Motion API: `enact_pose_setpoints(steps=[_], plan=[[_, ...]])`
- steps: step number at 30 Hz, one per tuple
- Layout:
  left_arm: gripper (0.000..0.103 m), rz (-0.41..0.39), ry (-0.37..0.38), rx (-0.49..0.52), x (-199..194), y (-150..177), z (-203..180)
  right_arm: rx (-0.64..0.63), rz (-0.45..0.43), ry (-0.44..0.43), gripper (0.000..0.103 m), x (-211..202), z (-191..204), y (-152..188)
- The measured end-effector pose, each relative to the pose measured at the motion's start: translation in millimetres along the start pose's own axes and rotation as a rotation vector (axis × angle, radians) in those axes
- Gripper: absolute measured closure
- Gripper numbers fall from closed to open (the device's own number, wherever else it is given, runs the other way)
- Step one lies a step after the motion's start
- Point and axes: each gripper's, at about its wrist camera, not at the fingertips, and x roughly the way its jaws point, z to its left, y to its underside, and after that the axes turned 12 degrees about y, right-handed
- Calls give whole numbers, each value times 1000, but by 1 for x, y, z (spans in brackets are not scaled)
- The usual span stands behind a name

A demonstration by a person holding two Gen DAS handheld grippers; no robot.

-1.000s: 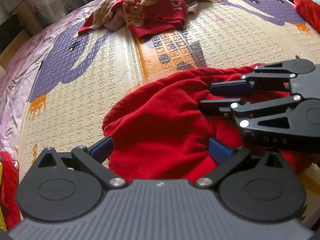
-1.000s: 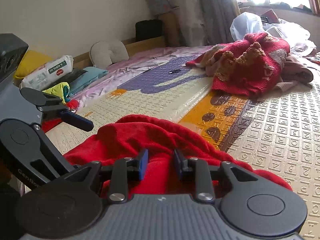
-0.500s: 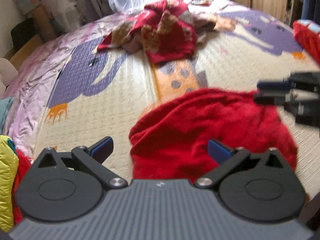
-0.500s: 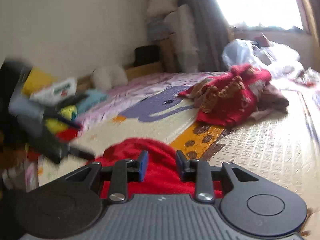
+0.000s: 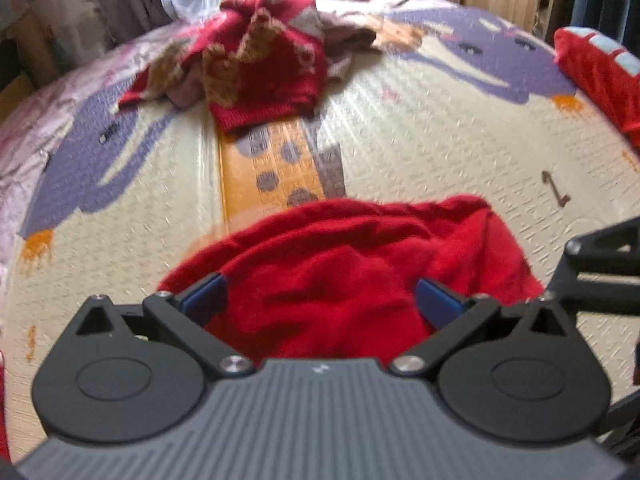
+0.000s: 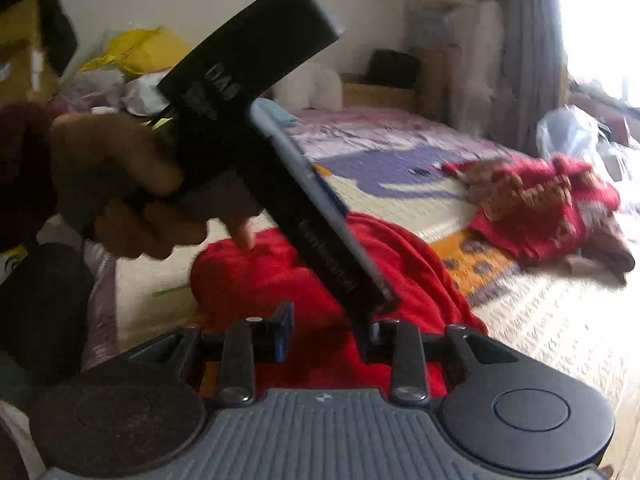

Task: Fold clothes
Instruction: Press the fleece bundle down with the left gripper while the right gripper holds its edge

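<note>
Both grippers have lifted; red garment lies below open jaws

2 grippers — 1 red garment — 1 clothes pile.

White letters "DAS" on the left hand-held gripper body, smaller print blurred

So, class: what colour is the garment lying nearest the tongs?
Plain red garment, clearest in the left wrist view.
</note>
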Motion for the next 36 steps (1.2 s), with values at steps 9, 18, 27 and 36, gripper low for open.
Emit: enact_pose_setpoints(steps=[9,18,27,36], plan=[[0,20,64,-56,32,17,18,-12,97,18,69,29,3,12],[0,3,104,-97,31,18,26,71,72,-38,70,21,-14,12],[0,17,148,-177,24,7,36,136,21,-116,66,3,-26,5],[0,19,222,-286,16,0,51,146,3,-139,68,2,-21,1]])
